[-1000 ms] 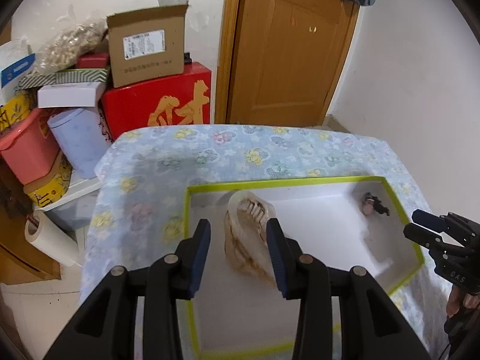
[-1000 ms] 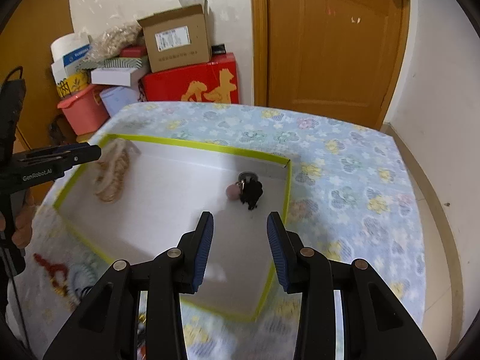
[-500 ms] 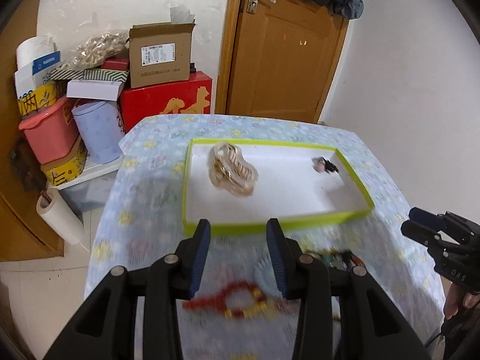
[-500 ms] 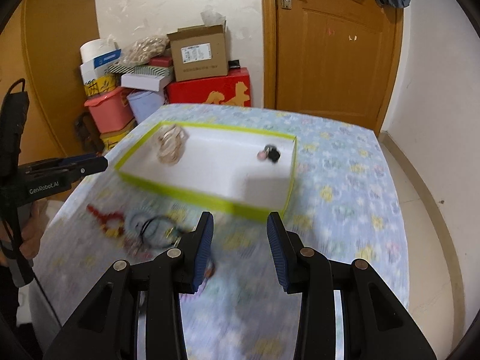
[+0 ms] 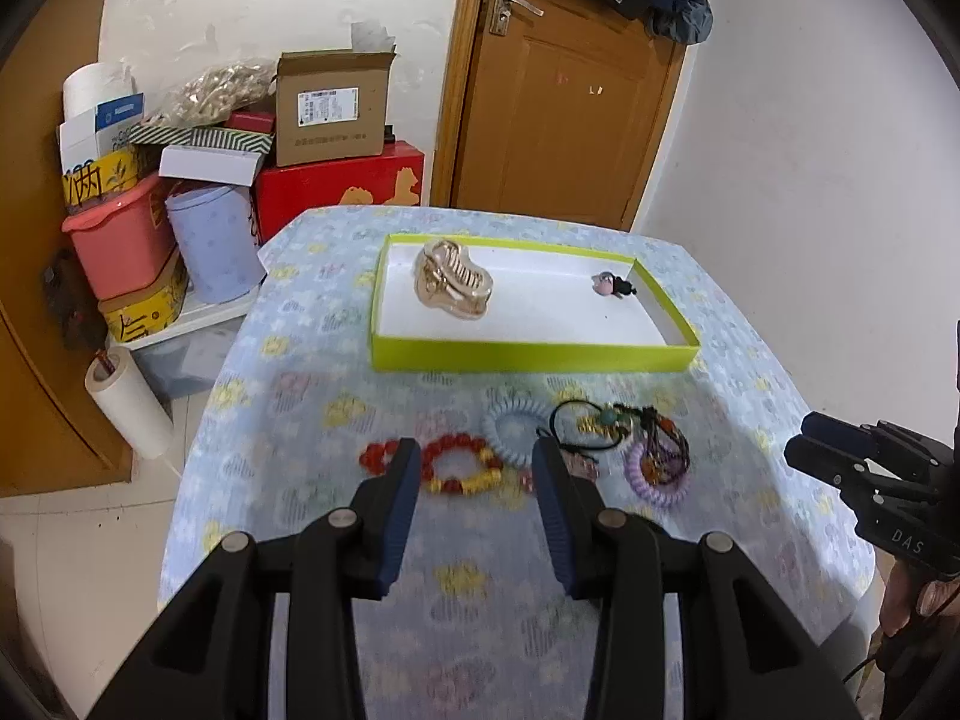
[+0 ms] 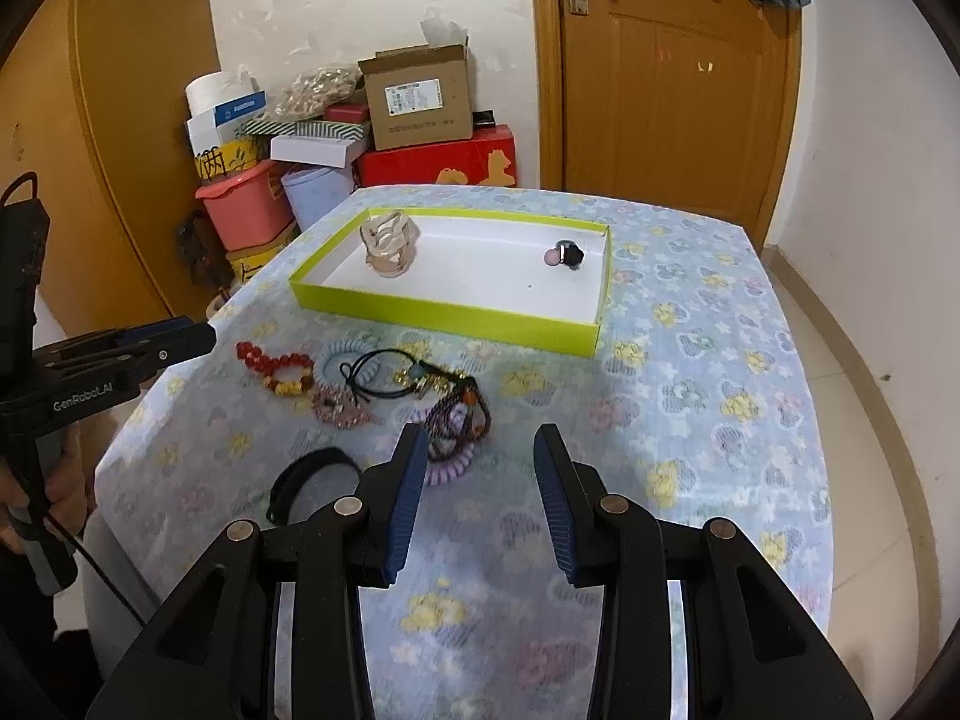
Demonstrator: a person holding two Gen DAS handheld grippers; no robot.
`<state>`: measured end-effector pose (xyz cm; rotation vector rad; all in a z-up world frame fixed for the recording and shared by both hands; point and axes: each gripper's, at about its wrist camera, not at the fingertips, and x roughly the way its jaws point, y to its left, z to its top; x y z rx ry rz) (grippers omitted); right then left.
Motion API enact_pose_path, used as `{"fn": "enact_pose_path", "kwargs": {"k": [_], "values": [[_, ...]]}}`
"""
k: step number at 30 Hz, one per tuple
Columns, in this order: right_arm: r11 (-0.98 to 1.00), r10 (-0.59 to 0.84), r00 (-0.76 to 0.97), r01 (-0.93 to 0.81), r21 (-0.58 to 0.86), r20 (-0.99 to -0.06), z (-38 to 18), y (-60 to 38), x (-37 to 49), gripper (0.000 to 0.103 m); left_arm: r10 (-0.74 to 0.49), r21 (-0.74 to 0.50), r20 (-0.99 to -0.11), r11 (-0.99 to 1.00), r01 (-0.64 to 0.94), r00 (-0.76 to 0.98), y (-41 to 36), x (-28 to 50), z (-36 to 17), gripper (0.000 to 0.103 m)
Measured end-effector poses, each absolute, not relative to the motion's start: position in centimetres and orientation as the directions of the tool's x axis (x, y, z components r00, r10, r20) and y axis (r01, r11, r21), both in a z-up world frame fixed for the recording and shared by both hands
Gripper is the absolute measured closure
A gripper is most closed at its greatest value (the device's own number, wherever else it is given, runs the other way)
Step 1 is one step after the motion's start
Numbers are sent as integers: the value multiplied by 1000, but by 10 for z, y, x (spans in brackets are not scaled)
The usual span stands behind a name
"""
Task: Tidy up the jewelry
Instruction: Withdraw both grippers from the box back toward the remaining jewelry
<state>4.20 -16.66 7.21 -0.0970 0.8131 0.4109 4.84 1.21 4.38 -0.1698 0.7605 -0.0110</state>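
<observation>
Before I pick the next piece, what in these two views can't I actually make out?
- Tangled pile, left wrist view: motion blur; separate pieces can't be told apart.
- Small dark piece in the tray: too small in either view to identify.
- Black band, right wrist view: partly behind the right gripper; the left wrist view doesn't show it.
- Red bead bracelet, left wrist view: its ends hidden behind the left gripper fingers.

The left hand-held gripper (image 5: 474,468) and right hand-held gripper (image 6: 480,456) both hover with jaws spread, gripping nothing.
</observation>
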Motion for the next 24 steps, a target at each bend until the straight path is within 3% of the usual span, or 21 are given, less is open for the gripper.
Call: {"fn": "enact_pose_path", "kwargs": {"k": [12,24], "values": [[900,376,555,-410,149,-742,57,-166,31,65,-66,-167,-698,983,-73,713,14,27,30,63],[887,388,515,-433,159,-764,41,-157,43,65,-45,-162,-720,981,-105,692,39,59,8,63]]}}
